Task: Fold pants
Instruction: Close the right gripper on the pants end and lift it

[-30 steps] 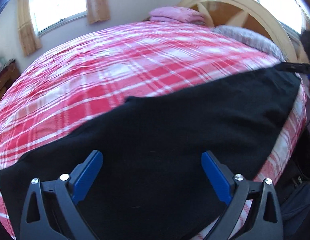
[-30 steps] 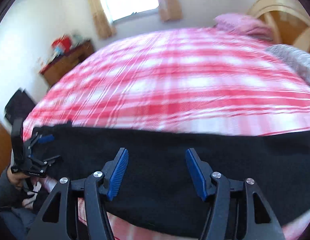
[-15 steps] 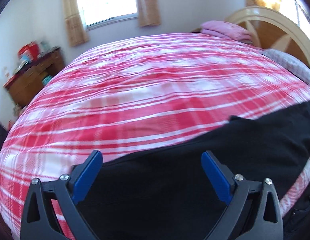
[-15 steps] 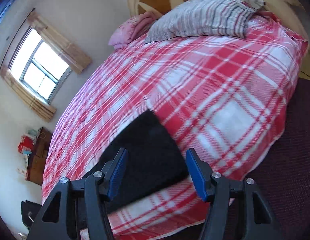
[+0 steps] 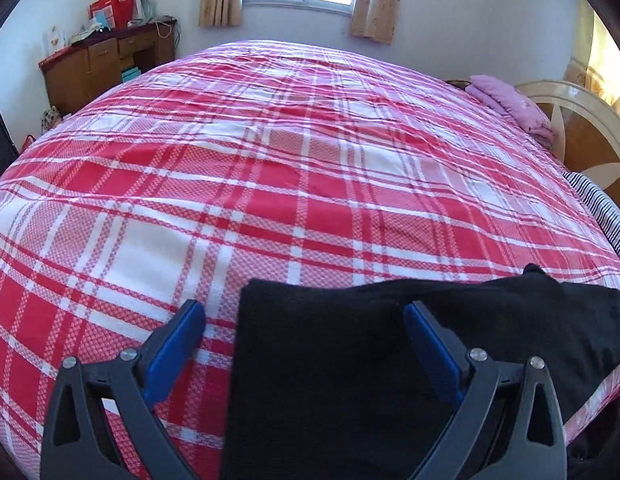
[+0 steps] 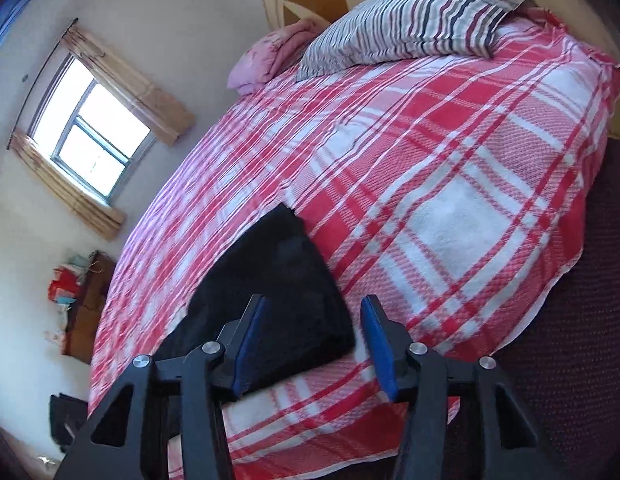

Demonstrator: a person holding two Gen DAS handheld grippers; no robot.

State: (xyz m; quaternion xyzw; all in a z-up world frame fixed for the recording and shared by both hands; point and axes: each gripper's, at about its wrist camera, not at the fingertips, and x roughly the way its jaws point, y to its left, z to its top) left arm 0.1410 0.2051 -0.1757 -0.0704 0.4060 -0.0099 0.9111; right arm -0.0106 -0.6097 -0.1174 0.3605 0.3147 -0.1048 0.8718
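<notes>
Left wrist: black pants (image 5: 349, 360) apparently lie lengthwise along bed edge (image 5: 597, 396).

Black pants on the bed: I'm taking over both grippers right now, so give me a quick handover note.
Left gripper: open, empty, above one end of the black pants.
Right gripper: jaws have just been closing but stand apart, with the corner of the pants' other end between the pads, not pinched.
Pants: a long flat band along the near edge of the red plaid bedspread; striped pillow far from them.
Done: pants laid out flat.
Left: grip both ends, then probably fold end to end.
</notes>
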